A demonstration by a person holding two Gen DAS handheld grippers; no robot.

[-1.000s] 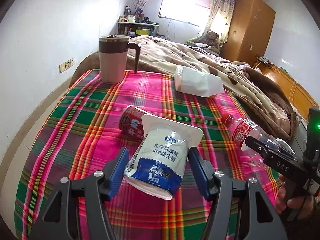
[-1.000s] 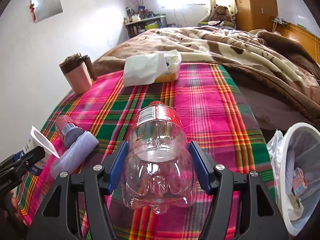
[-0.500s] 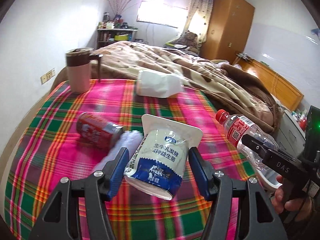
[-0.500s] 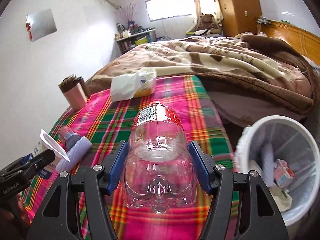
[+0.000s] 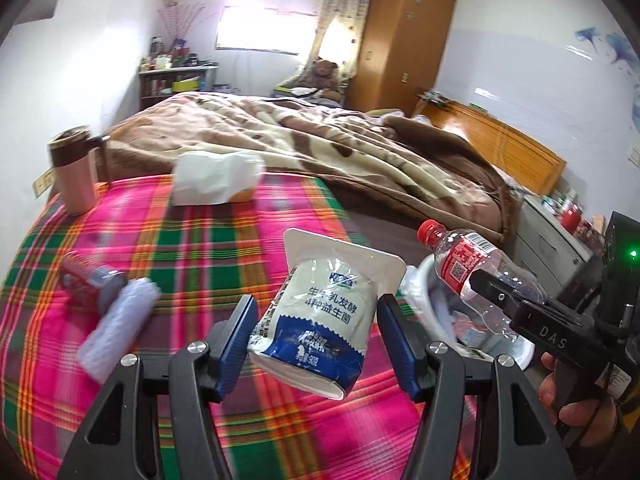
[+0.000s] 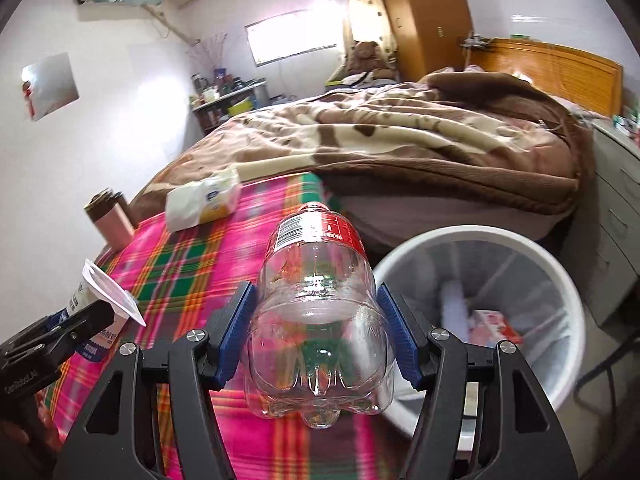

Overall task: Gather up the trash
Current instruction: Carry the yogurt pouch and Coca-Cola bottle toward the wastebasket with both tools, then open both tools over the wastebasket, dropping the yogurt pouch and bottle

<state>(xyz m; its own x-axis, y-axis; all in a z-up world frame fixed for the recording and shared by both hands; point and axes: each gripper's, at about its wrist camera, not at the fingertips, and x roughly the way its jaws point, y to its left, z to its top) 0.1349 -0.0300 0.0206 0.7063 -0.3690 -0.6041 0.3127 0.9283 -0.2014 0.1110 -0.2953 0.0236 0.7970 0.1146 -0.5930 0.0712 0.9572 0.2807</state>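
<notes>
A plaid-covered bed (image 5: 224, 248) is seen below both grippers. A white bin (image 6: 520, 276) stands at its near right. A clear bottle (image 6: 320, 312) is clamped in the right gripper (image 6: 318, 336) beside the bin. A yogurt cup (image 5: 316, 320) is clamped in the left gripper (image 5: 314, 340).

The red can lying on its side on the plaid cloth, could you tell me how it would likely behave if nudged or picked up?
The red can lies on its side, so a nudge would probably roll it, though the rolled tissue touching it may block one way. Its smooth round wall could slip between the jaws. Whether it is full cannot be told, so its weight is uncertain.
</notes>
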